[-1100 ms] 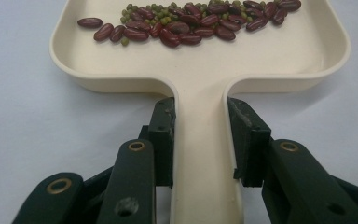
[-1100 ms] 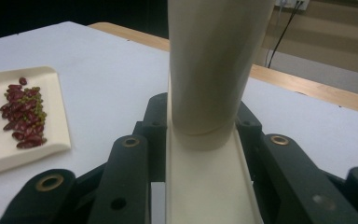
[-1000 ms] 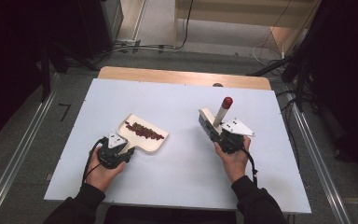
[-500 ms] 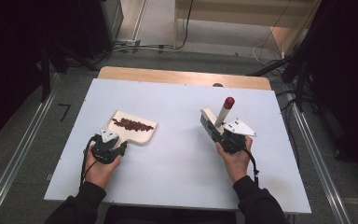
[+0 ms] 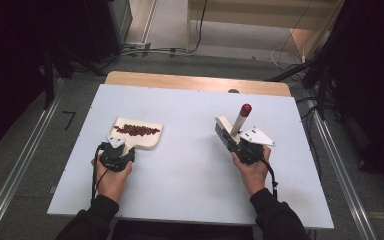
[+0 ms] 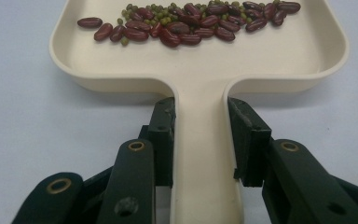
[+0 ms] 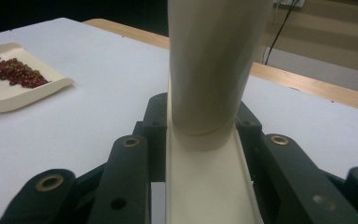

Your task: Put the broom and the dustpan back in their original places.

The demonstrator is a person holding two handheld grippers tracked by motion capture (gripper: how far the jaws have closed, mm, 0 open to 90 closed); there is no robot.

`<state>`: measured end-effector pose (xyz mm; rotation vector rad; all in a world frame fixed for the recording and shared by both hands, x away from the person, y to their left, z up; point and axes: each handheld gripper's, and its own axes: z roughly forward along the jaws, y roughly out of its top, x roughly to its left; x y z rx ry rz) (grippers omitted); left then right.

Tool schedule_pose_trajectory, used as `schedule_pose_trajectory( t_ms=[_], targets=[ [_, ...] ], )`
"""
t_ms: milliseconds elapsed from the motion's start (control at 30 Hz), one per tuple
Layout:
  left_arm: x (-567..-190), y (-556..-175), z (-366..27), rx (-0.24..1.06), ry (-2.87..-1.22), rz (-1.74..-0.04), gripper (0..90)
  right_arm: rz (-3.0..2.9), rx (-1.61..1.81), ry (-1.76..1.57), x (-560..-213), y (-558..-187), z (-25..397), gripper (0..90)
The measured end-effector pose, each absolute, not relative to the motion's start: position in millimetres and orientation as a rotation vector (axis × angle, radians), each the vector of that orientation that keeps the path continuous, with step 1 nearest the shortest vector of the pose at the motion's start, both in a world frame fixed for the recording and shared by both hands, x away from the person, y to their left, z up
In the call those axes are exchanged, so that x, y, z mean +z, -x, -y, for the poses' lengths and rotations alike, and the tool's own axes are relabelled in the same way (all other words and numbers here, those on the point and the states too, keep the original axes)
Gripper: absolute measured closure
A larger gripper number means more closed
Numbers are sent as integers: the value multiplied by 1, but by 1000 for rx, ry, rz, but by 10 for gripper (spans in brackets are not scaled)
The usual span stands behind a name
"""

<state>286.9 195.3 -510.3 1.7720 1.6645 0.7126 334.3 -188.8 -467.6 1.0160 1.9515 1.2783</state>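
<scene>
In the high view, a pale table (image 5: 190, 165) is being looked down on, with two forearms coming in from the bottom edge. The left tool (image 5: 116, 156) is being held near the table's left side, and a cream dustpan (image 5: 136, 134) is being gripped by its short handle just beyond the tool. A line of dark red beans (image 5: 136, 130) is being carried in the pan, which is lying flat on the table. On the right side, well apart from the dustpan, the right tool (image 5: 246, 148) is being held by the other hand, and a cream brush (image 5: 226, 133) with a red-capped handle rising at a tilt is being clasped in it, its bristle head pointing towards the table's middle. In the left gripper view, the dustpan's handle (image 6: 201, 158) is being squeezed between the two black jaws, one on each side and both touching it; the pan's rim (image 6: 98, 80) is being seen just ahead, and red beans mixed with small green ones (image 6: 191, 23) are lying along its far part. In the right gripper view, the brush's pale body (image 7: 209, 182) is being clamped between the jaws, with its thick round handle (image 7: 216, 60) standing up close to the camera. The dustpan (image 7: 9, 95) with its beans (image 7: 14, 71) is being seen farther off at the left, resting on the table (image 7: 98, 93).
</scene>
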Motion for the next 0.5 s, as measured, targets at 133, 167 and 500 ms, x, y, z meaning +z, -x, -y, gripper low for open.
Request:
schedule_pose_trajectory(
  t_ms=[133, 167, 500],
  targets=[
    [-511, -290, -192, 727, -1750, -1689, 666, -1955, 1277, -1015, -468, -335, 189, 643],
    [-511, -291, -191, 727, -1745, -1692, 665, -1955, 1275, -1016, -468, -335, 189, 642],
    [-512, -297, -179, 756, -1689, -1734, 665, -1956, 1279, -1024, -468, -335, 189, 642]
  ],
)
